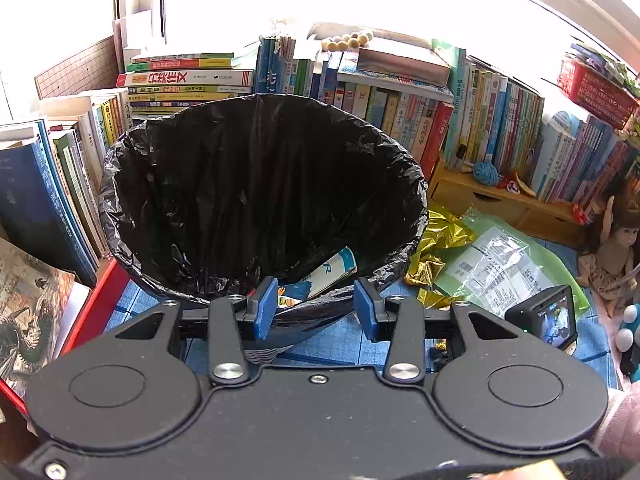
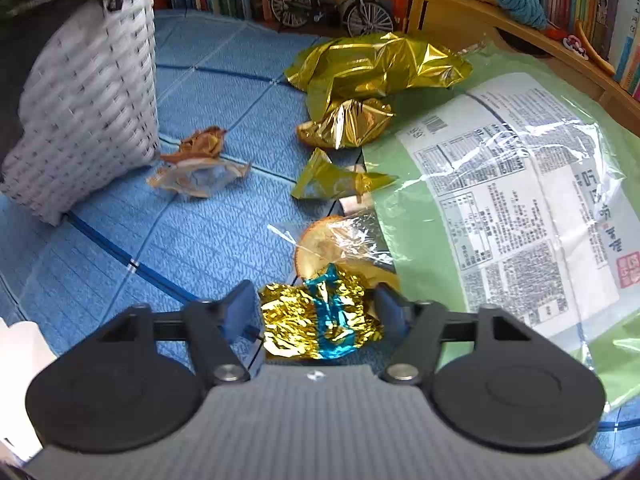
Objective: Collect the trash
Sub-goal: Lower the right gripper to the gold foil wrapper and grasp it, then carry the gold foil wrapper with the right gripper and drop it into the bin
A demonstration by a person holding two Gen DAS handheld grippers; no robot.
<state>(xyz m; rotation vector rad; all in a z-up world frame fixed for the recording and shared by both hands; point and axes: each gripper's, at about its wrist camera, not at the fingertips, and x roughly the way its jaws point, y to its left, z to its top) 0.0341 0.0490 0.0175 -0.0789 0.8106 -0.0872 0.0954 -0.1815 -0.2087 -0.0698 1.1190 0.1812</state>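
Right gripper (image 2: pixel 316 312) lowered over the blue mat (image 2: pixel 192 240), jaws drawn in around a crumpled gold-and-blue foil wrapper (image 2: pixel 320 320); right finger appears to touch the foil, a thin gap remains at the left finger, so firm pinch cannot be confirmed. Wrapper located directly between the fingers, just in front of the gripper body, with its longer side running across the jaw gap, so closure acts along that side; further squeeze judged necessary before lifting. Relative to the wrapper: clear-wrapped round snack (image 2: pixel 332 240) touching it on the far side, large green printed bag (image 2: pixel 500 208) immediately to the right, gold foil scraps (image 2: pixel 360 80) farther back, brown-and-clear wrapper (image 2: pixel 196 164) to the far left near a white woven basket (image 2: pixel 88 92). Left gripper (image 1: pixel 316 308) held partly spread, nothing between its blue pads (image 1: pixel 266 304), parked at the near rim of the black-lined trash bin (image 1: pixel 260 184). Right hand clearly nearer the wrapper. Next move, by judgement: complete closure, lift, carry toward the bin. Risk: snagging the snack's clear film.
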